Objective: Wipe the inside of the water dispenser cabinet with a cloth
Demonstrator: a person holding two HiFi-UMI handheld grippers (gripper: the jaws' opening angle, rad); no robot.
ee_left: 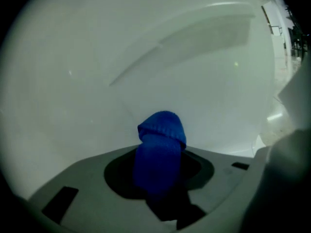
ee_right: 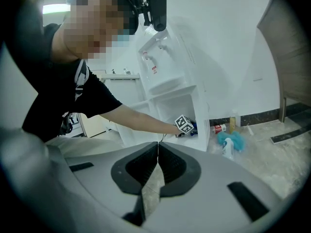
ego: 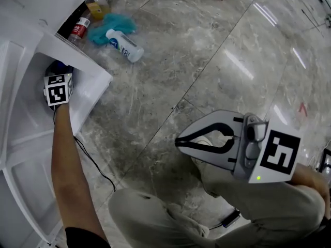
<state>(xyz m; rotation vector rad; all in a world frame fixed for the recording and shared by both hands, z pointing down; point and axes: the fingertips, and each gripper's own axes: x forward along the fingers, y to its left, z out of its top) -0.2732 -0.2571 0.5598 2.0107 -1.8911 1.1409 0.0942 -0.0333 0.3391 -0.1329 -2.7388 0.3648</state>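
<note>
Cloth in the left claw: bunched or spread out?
Bunched. In the left gripper view the blue cloth sits between the jaws as a narrow, folded-over wad, its rounded top toward the white cabinet wall.

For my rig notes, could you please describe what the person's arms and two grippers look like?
The left gripper and right gripper have pale grey shells with black pads. Each carries a white cube printed with black square markers. A green light glows on the right one; a black cable trails from the left. The person wears a black short sleeve; the forearms are bare.
</note>
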